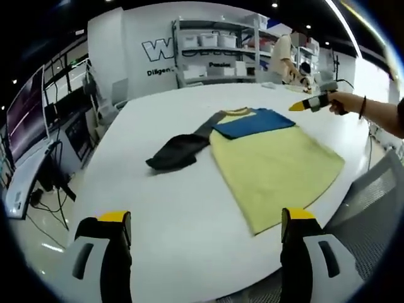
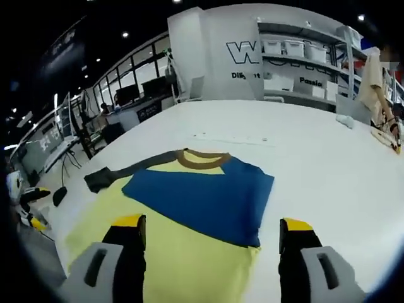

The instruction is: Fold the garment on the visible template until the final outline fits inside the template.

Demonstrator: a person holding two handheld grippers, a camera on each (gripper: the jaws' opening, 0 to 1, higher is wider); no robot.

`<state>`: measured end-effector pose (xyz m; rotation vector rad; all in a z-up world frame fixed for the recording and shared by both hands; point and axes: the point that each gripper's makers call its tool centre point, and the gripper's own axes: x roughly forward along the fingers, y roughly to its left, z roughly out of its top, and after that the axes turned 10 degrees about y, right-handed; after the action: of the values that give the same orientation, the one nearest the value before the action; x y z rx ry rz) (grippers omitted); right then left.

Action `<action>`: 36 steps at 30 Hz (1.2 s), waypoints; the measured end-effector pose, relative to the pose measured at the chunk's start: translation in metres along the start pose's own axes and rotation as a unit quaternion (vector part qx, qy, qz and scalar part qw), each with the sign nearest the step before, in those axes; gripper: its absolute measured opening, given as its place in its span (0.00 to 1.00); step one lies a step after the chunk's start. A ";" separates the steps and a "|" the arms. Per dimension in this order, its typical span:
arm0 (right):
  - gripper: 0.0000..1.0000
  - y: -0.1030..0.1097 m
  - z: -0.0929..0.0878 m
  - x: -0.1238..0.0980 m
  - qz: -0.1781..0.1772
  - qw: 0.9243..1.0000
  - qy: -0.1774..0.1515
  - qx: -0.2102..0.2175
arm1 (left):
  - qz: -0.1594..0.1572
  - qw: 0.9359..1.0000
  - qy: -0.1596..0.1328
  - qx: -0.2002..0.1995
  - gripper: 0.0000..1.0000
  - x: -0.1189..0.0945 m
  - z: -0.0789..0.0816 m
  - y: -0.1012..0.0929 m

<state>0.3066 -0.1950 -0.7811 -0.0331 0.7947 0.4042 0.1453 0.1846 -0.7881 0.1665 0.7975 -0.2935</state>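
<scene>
- In the left gripper view, the left gripper (image 1: 206,235) hovers at the near edge of the white table (image 1: 158,208), its jaws spread wide with nothing between them.
- The garment (image 1: 265,158) lies flat on the table beyond that gripper, apart from it and a little to the right of its centre line; the near yellow hem ends just short of the right jaw's tip.
- Its dark grey sleeve (image 1: 177,151) stretches out to the left, and a blue panel (image 1: 255,122) covers the far part by the brown collar (image 1: 237,111).
- At the far right, the right gripper (image 1: 304,105) is held in a hand (image 1: 341,101) above the table past the garment's right side; I cannot tell its opening from here.
- In the right gripper view, the right gripper (image 2: 211,235) has its jaws spread apart, empty, directly over the garment (image 2: 196,252).
- The blue panel (image 2: 202,196) and yellow body fill the space between the jaws; whether the tips touch the cloth cannot be told.
- The sleeve (image 2: 110,175) reaches left, the collar (image 2: 202,158) lies farther on.
- Shelving with bins (image 2: 303,63) stands far behind.
</scene>
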 end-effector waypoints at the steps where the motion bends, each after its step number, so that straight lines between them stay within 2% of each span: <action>1: 0.89 0.004 0.000 -0.004 0.005 1.000 -0.004 -0.007 | -0.001 1.000 -0.001 -0.001 0.96 0.000 0.001 0.001; 9: 0.93 0.026 -0.003 -0.031 0.032 0.999 -0.011 -0.016 | 0.007 1.000 -0.014 -0.001 0.96 0.006 0.025 0.024; 15: 0.93 0.036 -0.016 -0.041 0.041 0.999 -0.002 -0.022 | 0.023 1.000 -0.012 -0.004 0.96 0.010 0.035 0.042; 20: 0.95 0.055 -0.033 -0.052 0.058 0.997 0.017 -0.037 | 0.029 0.999 -0.013 -0.010 0.94 0.015 0.043 0.060; 23: 0.99 0.062 -0.036 -0.057 0.059 0.997 0.010 -0.045 | 0.034 0.999 -0.013 -0.009 0.93 0.018 0.047 0.069; 31: 0.99 0.078 -0.051 -0.074 0.060 0.996 0.008 -0.065 | 0.055 0.998 -0.022 -0.010 0.88 0.026 0.064 0.091; 36: 0.99 0.095 -0.065 -0.084 0.080 0.995 0.007 -0.067 | 0.057 0.998 -0.020 -0.024 0.82 0.030 0.066 0.098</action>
<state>0.1741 -0.1477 -0.7567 -0.0986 0.7853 0.6093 0.2409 0.2545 -0.7607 0.1594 0.7511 -0.1700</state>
